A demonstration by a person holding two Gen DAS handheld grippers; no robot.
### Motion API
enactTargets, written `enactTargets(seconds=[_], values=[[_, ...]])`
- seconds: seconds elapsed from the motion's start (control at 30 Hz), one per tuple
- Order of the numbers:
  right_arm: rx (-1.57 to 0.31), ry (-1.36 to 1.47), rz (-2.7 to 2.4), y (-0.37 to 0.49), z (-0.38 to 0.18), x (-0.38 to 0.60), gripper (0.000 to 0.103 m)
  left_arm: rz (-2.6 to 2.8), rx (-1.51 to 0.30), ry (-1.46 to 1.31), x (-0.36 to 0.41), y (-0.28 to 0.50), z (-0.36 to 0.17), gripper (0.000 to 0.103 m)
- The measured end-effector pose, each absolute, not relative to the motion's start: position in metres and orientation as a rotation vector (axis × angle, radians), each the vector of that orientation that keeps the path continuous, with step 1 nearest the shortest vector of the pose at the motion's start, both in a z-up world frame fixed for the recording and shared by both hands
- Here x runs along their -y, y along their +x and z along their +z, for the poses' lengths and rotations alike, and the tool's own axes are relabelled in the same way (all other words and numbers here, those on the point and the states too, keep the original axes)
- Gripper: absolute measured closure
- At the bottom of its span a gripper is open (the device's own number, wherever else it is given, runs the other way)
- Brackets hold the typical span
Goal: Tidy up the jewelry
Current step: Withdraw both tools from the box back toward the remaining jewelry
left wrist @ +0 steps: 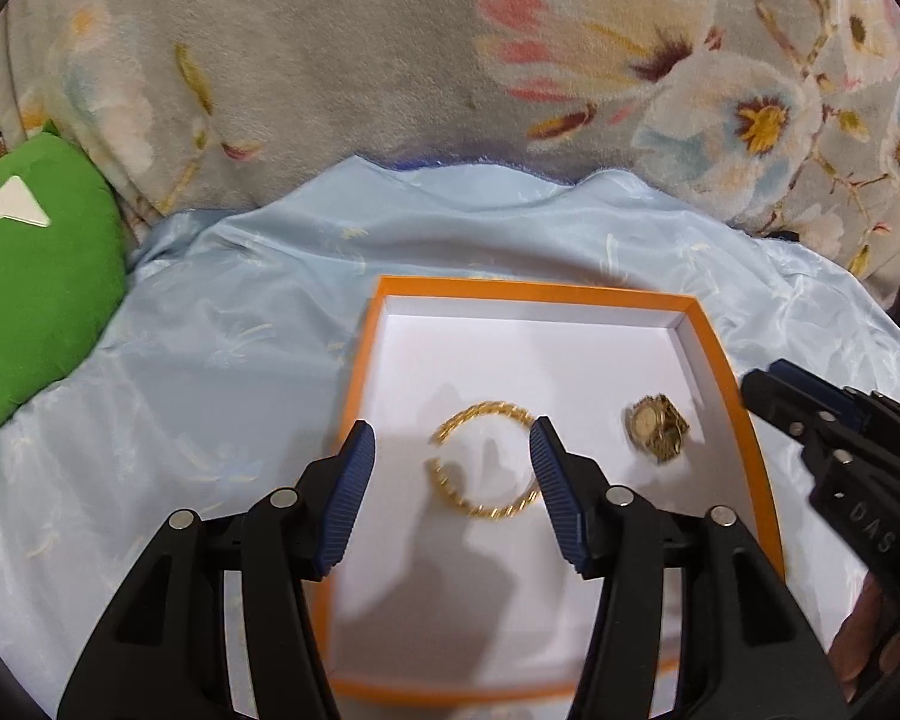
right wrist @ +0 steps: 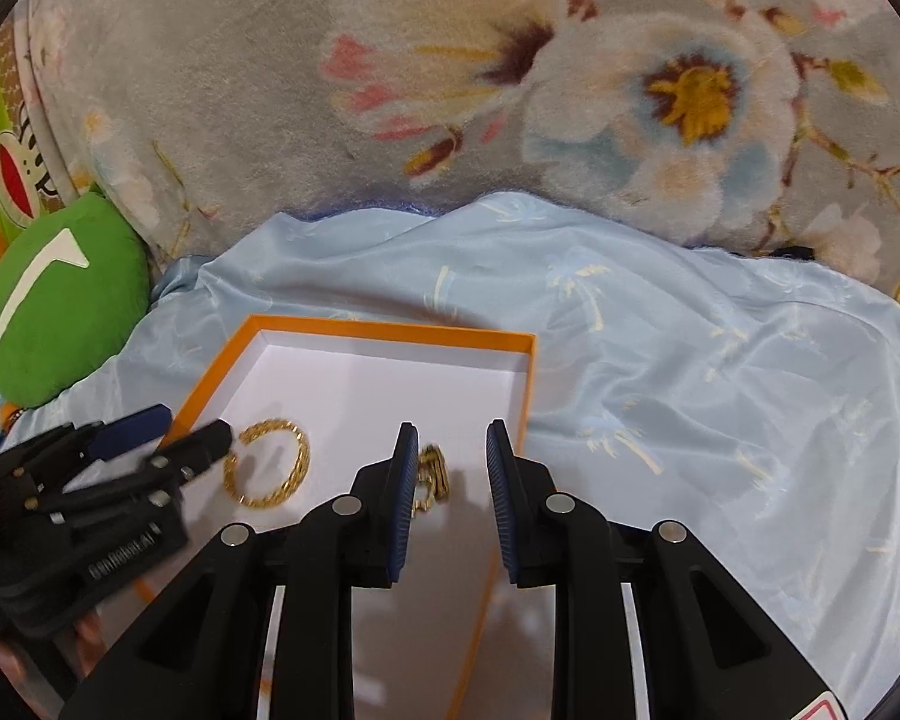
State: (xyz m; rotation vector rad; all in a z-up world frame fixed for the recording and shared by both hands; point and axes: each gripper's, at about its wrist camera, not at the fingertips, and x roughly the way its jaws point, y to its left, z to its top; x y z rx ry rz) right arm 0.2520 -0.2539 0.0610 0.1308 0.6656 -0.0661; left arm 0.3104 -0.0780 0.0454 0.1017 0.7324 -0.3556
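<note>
An orange box lid [left wrist: 727, 360] with a white inside lies on a pale blue satin sheet [left wrist: 222, 360] spread over a bed, with a grey floral blanket [left wrist: 330, 60] bunched along the far edge and a green plush cushion [left wrist: 36, 300] at the left.

Two pieces of jewelry rest on the white floor of the lid: a gold twisted-rope bracelet [left wrist: 483, 459] toward its left side and a gold wristwatch [left wrist: 657, 427] near its right wall, well apart from each other.

The left gripper [left wrist: 453, 468] hovers over the bracelet, its fingers spread wide on either side of it and gripping nothing.

The right gripper [right wrist: 453, 462] hangs over the watch [right wrist: 432, 474], fingers parted and empty.
</note>
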Motion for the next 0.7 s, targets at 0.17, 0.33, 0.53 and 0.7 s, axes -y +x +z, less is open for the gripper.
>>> enactTargets(seconds=[0.17, 0.33, 0.53, 0.7], values=[[-0.664, 0.169, -0.053, 0.182, 0.063, 0.258, 0.074, -0.356, -0.700, 0.090, 0.032, 0.254, 0.064, 0.045], [-0.688, 0.195, -0.060, 0.114, 0.052, 0.251, 0.071, -0.359, -0.723, 0.042, -0.006, 0.192, 0.060, 0.043], [-0.721, 0.191, -0.071, 0.054, 0.033, 0.231, 0.070, -0.346, -0.740, -0.011, -0.029, 0.132, 0.042, 0.039], [-0.744, 0.199, -0.073, 0.031, 0.018, 0.218, 0.069, -0.335, -0.768, -0.031, -0.033, 0.104, 0.024, 0.037]])
